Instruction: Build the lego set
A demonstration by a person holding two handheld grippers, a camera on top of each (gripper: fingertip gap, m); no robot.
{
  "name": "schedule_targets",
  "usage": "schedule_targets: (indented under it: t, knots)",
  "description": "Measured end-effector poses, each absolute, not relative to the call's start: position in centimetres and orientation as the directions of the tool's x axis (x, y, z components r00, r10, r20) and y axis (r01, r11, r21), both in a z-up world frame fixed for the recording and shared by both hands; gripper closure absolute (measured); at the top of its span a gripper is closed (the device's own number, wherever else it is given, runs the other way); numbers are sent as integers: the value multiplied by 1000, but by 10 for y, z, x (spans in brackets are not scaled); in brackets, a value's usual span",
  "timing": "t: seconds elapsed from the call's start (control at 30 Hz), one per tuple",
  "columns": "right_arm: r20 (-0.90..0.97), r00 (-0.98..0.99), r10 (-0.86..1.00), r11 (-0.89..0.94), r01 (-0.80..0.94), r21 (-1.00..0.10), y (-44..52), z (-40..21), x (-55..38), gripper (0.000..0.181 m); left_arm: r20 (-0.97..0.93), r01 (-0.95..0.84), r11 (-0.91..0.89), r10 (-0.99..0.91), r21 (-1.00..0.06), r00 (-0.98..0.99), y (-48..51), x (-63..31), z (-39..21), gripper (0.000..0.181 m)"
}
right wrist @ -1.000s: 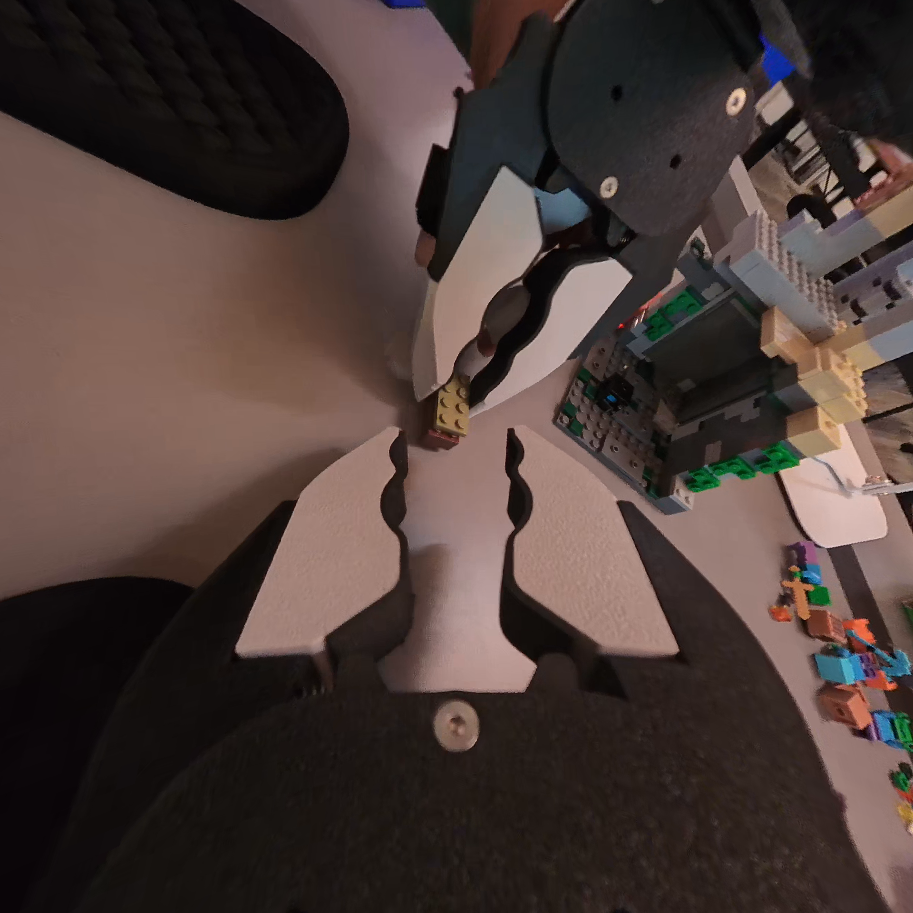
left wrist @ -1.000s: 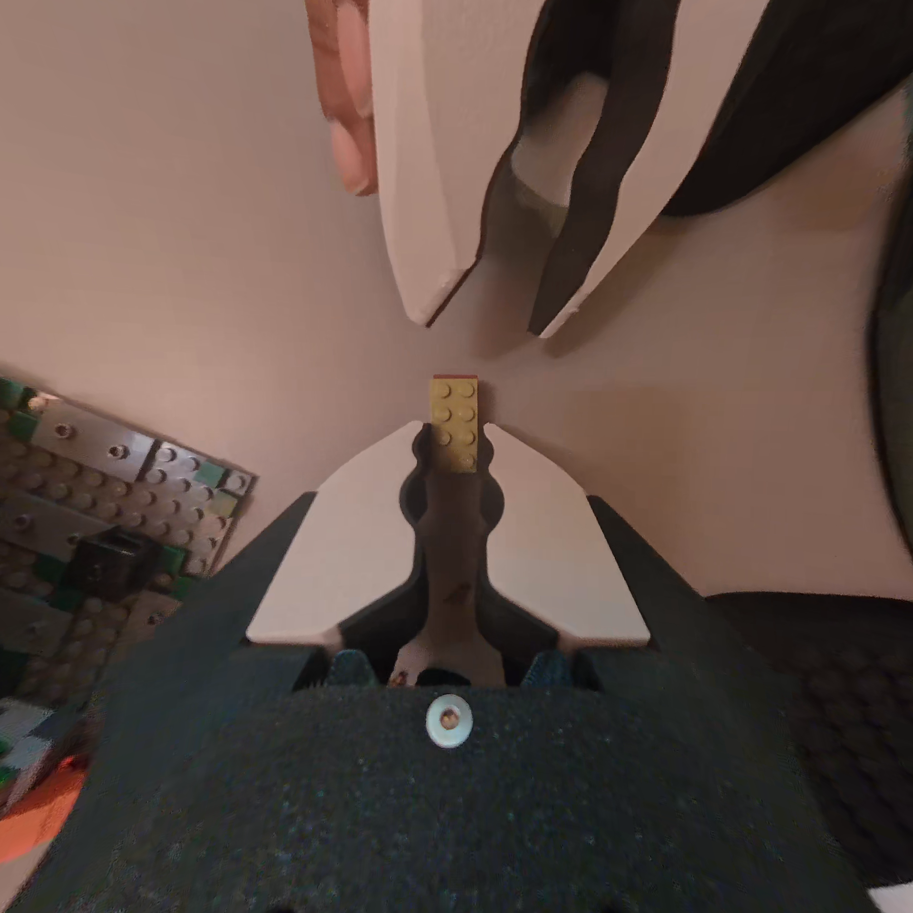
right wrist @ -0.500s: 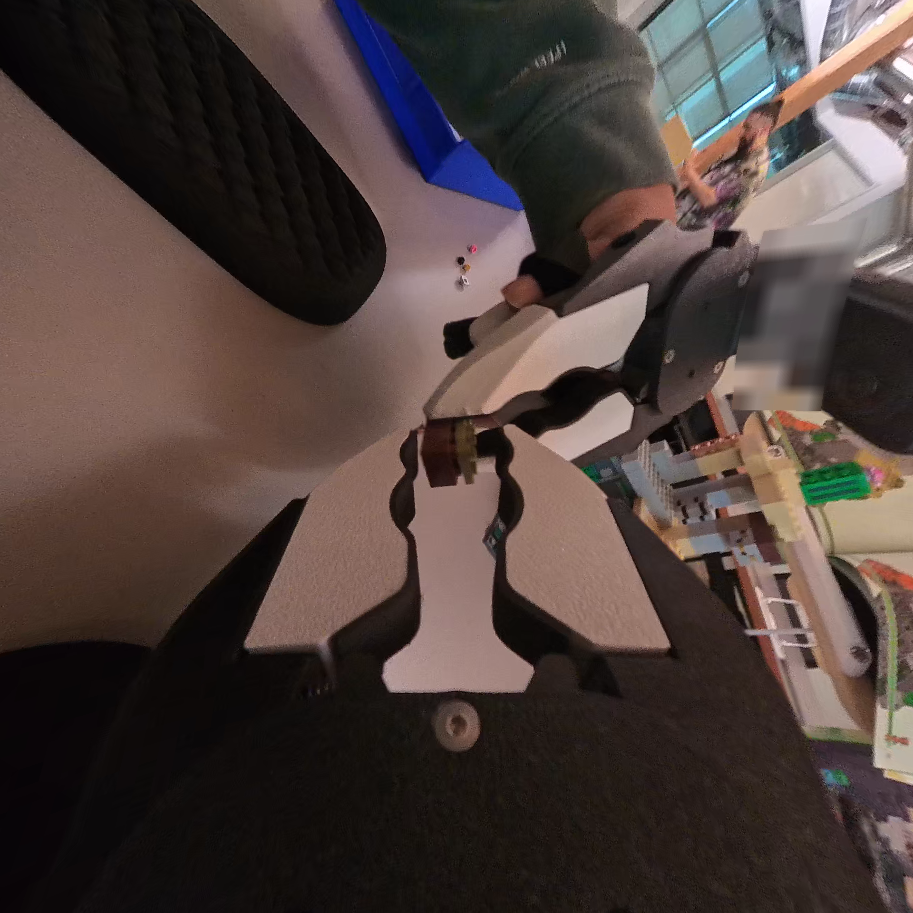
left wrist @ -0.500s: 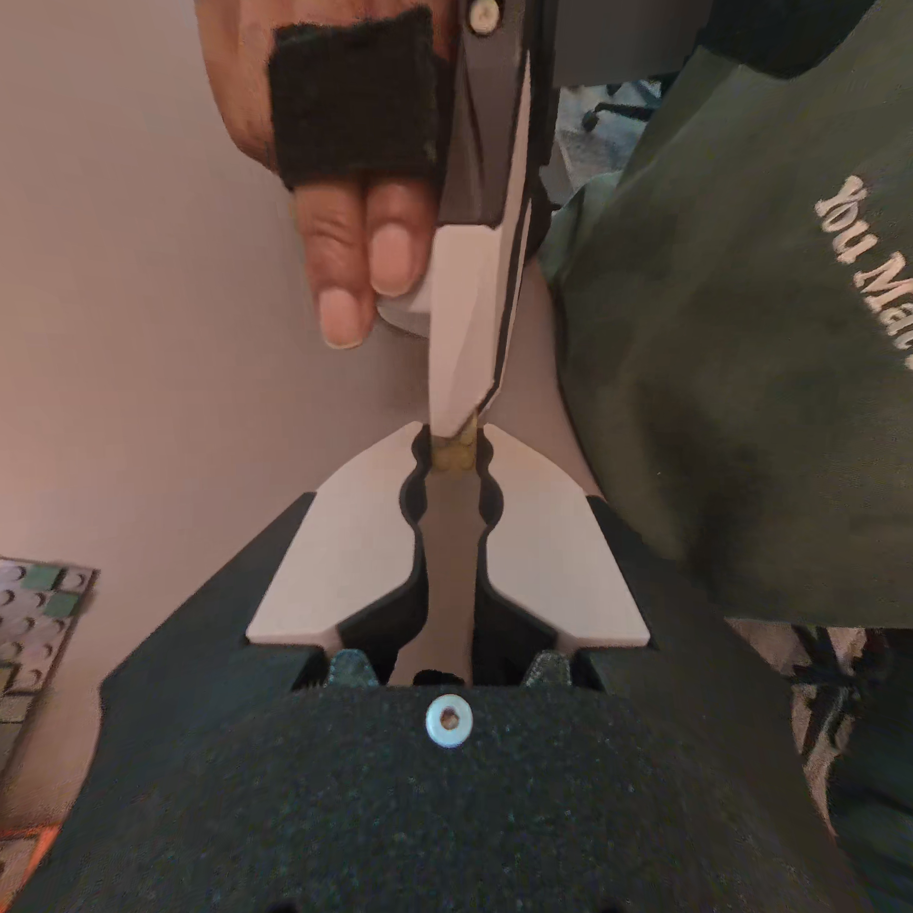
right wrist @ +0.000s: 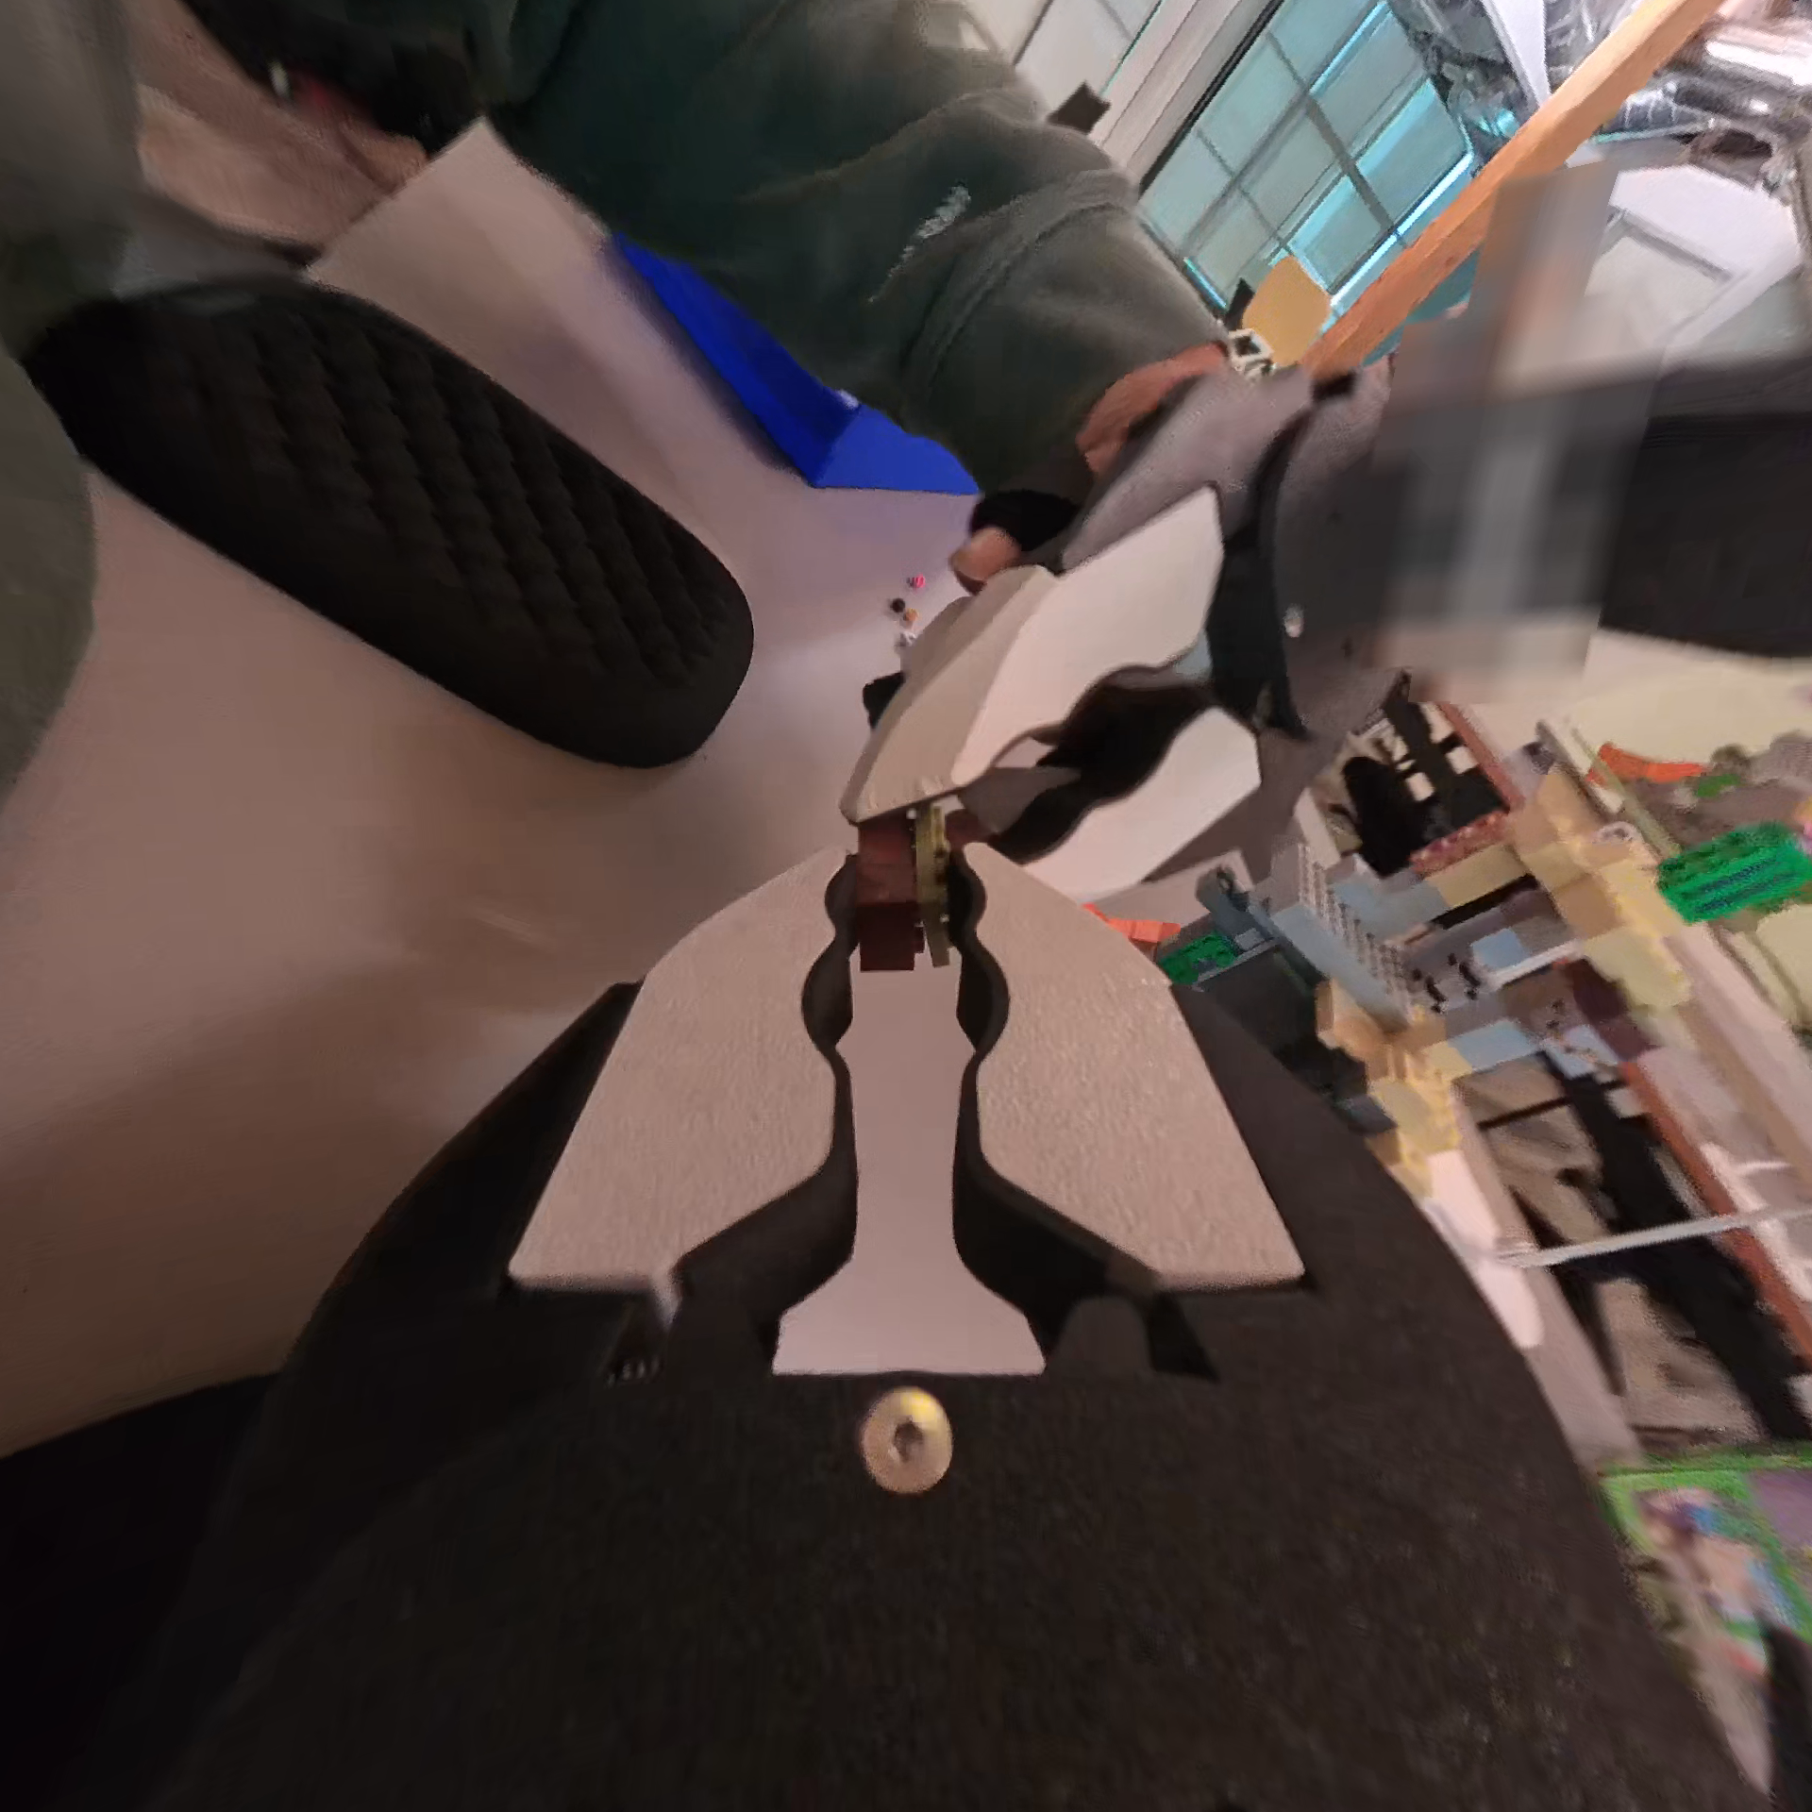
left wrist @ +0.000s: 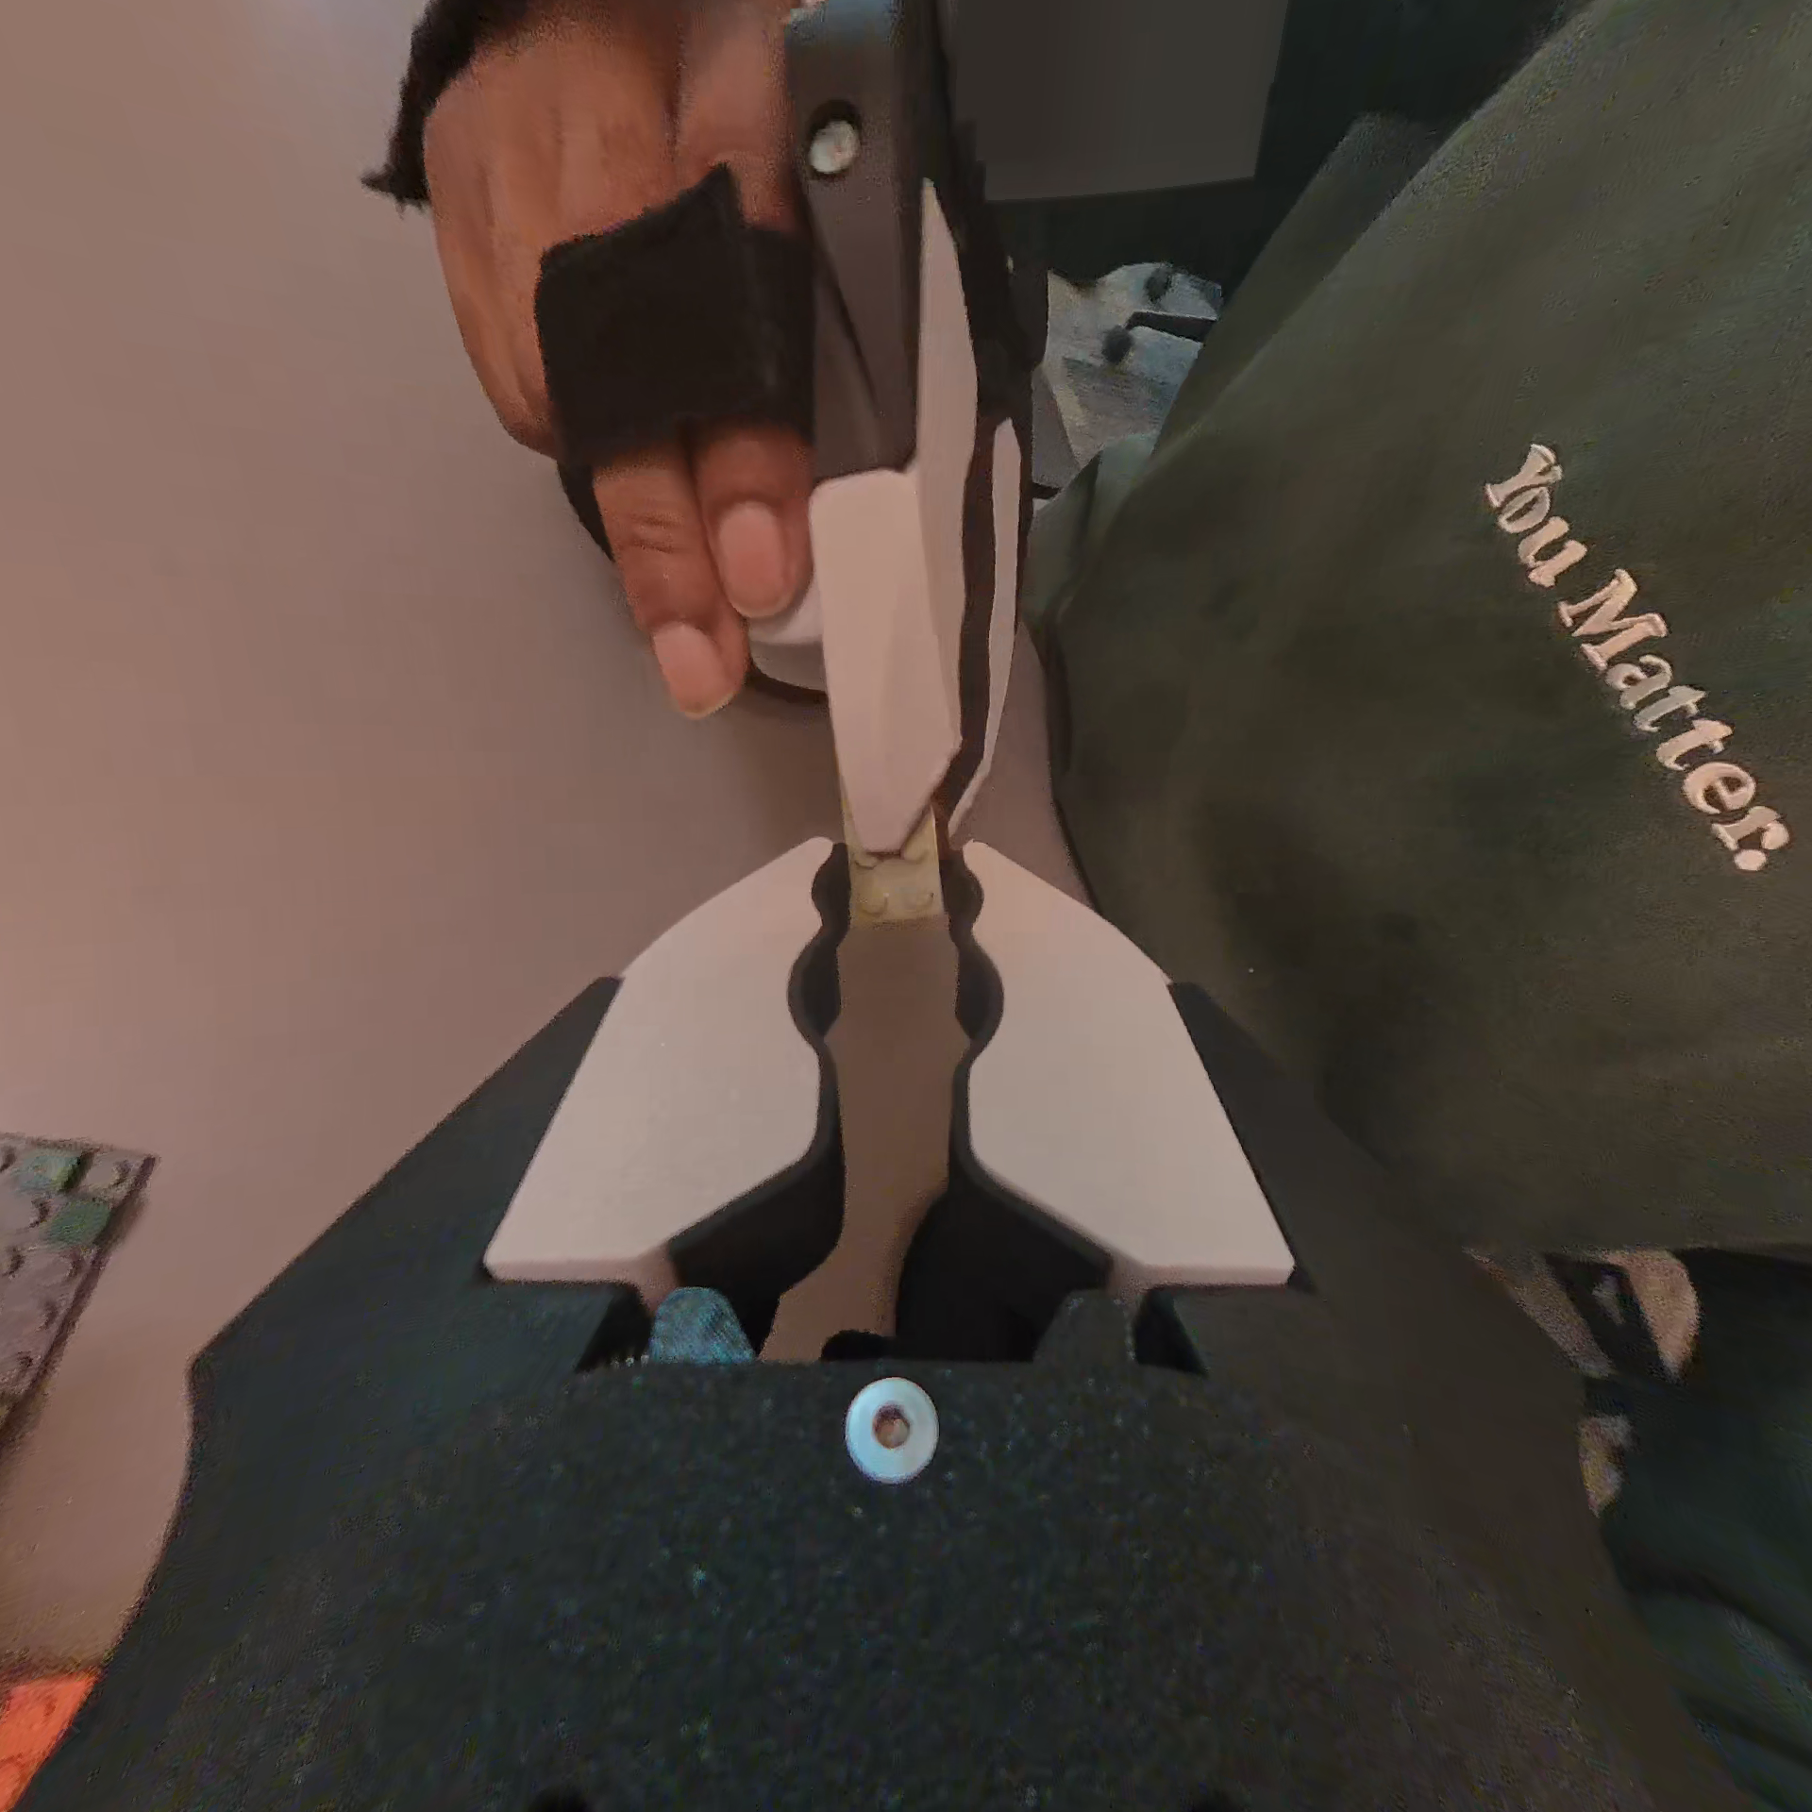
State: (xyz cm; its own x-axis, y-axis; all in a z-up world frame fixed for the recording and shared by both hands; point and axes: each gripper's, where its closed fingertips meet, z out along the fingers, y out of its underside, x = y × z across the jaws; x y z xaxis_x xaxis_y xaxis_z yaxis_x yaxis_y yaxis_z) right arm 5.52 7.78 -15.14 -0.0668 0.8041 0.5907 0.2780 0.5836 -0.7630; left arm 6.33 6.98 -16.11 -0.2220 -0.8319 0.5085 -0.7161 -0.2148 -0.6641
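Note:
A small olive plate (left wrist: 894,887) with a dark brown brick (right wrist: 887,907) stuck to its underside is held in the air between both grippers. My left gripper (left wrist: 894,863) is shut on the plate's edges at its fingertips. My right gripper (right wrist: 897,873) is shut across the brown brick and the olive plate (right wrist: 931,882). In the left wrist view the right gripper (left wrist: 917,833) comes down from above, tip to tip with mine. In the right wrist view the left gripper (right wrist: 922,819) reaches in from the upper right.
The partly built lego model (right wrist: 1471,931) stands on the table to the right, and a corner of its grey studded base (left wrist: 59,1235) shows at lower left. A black padded mat (right wrist: 392,510) and a blue object (right wrist: 784,392) lie farther back. A person's hand (left wrist: 628,294) and green sweatshirt (left wrist: 1373,686) are close by. Only a small space, under 4 cm, lies between the two pairs of fingers.
The right gripper was open and apart from the plate; it has moved in and closed on the piece. Both grippers have lifted and turned away from the table.

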Motion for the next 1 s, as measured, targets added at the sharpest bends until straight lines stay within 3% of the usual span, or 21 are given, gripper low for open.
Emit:
schedule_targets:
  t: [0.03, 0.2, 0.47, 0.87, 1.0]
  knots:
    - [552, -52, 832, 544, 263, -796, 79, -149, 57, 164, 480, -710, -204, -851, -674, -211, 71, 62, -160, 161]
    - [348, 10, 937, 342, 163, -925, 85, -135, 67, 164, 168, -606, -75, -981, -792, -98, 82, 63, -147, 156]
    - [154, -28, 988, 156, 86, -984, 78, -128, 63, 164, -234, -501, 146, -965, -853, 118, 81, 71, -135, 160]
    - [-34, -114, 993, -35, -5, -999, 68, -109, 59, 165, -246, -388, 165, -955, -907, 167, 70, 69, -120, 164]
    - [4, -107, 994, 4, 5, -1000, 67, -106, 57, 164, -212, -339, 142, -961, -930, 178, 68, 68, -116, 165]
